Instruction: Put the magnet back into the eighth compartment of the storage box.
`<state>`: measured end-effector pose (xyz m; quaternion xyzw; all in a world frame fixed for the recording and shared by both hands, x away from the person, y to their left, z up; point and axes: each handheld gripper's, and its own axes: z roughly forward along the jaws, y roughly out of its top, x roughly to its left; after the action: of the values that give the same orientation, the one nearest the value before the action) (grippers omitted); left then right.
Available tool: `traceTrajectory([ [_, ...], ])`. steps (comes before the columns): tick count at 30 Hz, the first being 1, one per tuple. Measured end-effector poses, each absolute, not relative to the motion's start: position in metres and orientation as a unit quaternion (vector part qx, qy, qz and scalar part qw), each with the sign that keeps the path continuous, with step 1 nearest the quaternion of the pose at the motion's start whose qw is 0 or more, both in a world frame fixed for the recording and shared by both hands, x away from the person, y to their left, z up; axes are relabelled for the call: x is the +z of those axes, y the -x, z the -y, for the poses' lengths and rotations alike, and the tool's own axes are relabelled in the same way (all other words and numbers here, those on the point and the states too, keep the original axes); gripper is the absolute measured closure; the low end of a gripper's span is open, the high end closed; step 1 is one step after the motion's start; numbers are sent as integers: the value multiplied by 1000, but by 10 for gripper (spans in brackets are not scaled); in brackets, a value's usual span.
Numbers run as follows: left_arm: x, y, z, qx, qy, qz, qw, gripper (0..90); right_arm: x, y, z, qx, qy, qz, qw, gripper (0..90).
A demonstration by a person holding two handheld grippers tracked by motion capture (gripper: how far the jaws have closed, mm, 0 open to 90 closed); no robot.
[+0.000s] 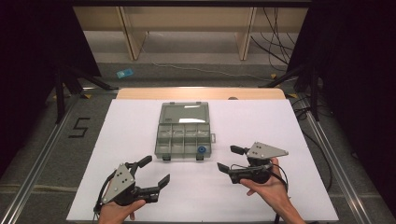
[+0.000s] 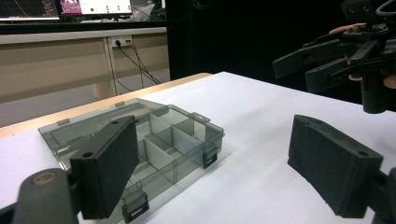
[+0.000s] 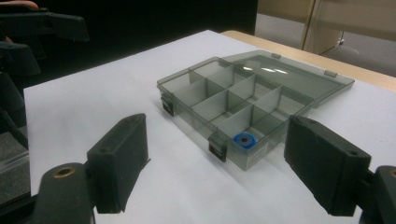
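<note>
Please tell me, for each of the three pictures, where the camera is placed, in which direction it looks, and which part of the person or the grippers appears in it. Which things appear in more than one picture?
High view: above the person's side, looking forward and down on the white table; shows both hands, the left gripper and the right gripper.
Left gripper view: rides the left gripper, facing the open compartment box; own jaws apart, right gripper beyond.
Right gripper view: rides the right gripper, facing the box; own jaws apart.
Shared: the box in all three; the blue ring in high and right gripper views.

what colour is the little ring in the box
Blue with a dark centre; the ring shows best in the right gripper view, in a corner compartment of the box.
</note>
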<state>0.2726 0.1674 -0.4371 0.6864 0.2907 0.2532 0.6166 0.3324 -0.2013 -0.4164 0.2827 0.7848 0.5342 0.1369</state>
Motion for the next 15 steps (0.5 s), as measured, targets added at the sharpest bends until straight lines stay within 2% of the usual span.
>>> traceTrajectory([
  [8, -437, -272, -167, 253, -687, -290, 616, 159, -417, -328, 205, 546, -280, -774, 154, 187],
  [10, -437, -272, -167, 253, -687, -291, 616, 159, -417, -326, 206, 544, -289, -776, 136, 186],
  [15, -437, -272, -167, 253, -687, -290, 616, 159, -419, -323, 207, 551, -290, -770, 137, 174],
])
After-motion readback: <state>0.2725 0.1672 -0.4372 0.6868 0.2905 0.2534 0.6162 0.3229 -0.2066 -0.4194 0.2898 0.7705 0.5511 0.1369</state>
